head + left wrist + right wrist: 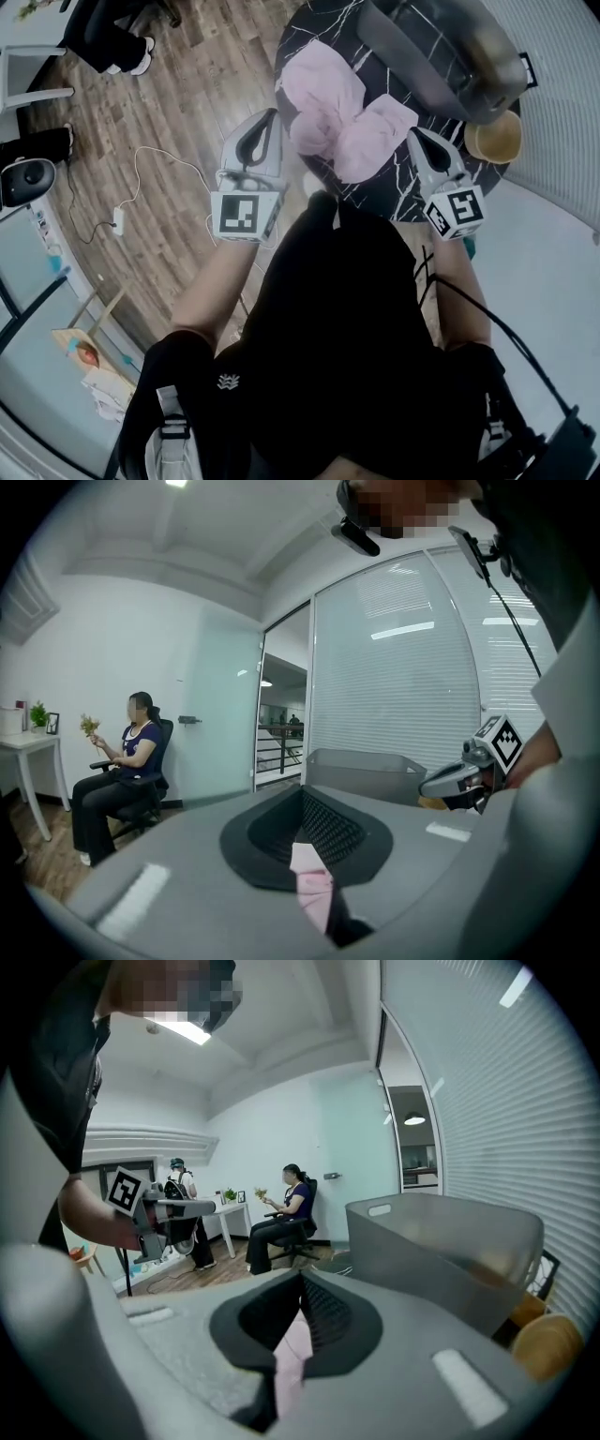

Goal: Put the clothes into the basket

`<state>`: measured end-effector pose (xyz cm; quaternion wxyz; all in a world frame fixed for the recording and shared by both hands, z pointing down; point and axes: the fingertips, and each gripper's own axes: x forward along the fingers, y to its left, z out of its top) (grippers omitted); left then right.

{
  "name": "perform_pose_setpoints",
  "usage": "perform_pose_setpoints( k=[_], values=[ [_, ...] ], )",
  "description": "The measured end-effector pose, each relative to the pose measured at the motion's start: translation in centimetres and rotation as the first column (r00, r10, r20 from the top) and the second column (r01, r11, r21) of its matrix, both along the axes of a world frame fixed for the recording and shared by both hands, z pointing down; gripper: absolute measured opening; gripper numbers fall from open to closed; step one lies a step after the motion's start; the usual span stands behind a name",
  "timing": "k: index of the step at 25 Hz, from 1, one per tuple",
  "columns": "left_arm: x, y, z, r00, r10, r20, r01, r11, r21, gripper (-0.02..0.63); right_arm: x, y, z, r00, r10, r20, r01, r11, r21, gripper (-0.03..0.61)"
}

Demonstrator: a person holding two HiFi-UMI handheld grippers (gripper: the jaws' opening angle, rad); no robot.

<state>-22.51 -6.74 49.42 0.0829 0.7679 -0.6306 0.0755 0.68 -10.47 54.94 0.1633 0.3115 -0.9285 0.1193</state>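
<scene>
A pink garment (342, 112) lies bunched on the round black marble table (323, 23). My left gripper (275, 117) is at the garment's left edge. In the left gripper view, pink cloth (314, 892) shows pinched between the shut jaws. My right gripper (413, 134) is at the garment's right corner, and pink cloth (291, 1358) is likewise squeezed between its closed jaws. The grey basket (441, 56) stands on the table beyond the garment, to the right, and shows ahead of each gripper as the basket (366, 771) and the basket (441, 1241).
A round wooden bowl (494, 139) sits at the table's right edge beside the basket. A person sits on an office chair (127, 761) across the room near a white side table (28, 752). A cable (141, 178) and a speaker (26, 178) lie on the wooden floor at left.
</scene>
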Motion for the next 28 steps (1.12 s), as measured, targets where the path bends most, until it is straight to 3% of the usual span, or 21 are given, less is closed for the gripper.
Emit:
perform_pose_setpoints(
  k=[3, 7, 19, 28],
  values=[
    [0.6, 0.3, 1.0, 1.0, -0.016, 0.003, 0.016, 1.0, -0.006, 0.006, -0.6, 0.5, 2.8, 0.999, -0.054, -0.005, 0.054, 0.998, -0.038, 0.006],
    [1.3, 0.1, 3.4, 0.999, -0.025, 0.02, 0.026, 0.999, -0.048, 0.006, -1.2, 0.7, 6.3, 0.997, -0.081, 0.0, 0.081, 0.993, -0.09, 0.06],
    [3.1, -2.8, 7.4, 1.0, 0.009, 0.022, -0.006, 0.995, -0.099, 0.006, -3.3, 1.5, 13.6, 0.984, -0.172, -0.036, 0.162, 0.967, -0.199, 0.42],
    [2.7, -3.4, 8.8, 0.999, -0.004, 0.032, 0.009, 0.99, -0.138, 0.006, -3.7, 1.0, 18.2, 0.983, -0.17, -0.069, 0.144, 0.949, -0.281, 0.437]
  ],
)
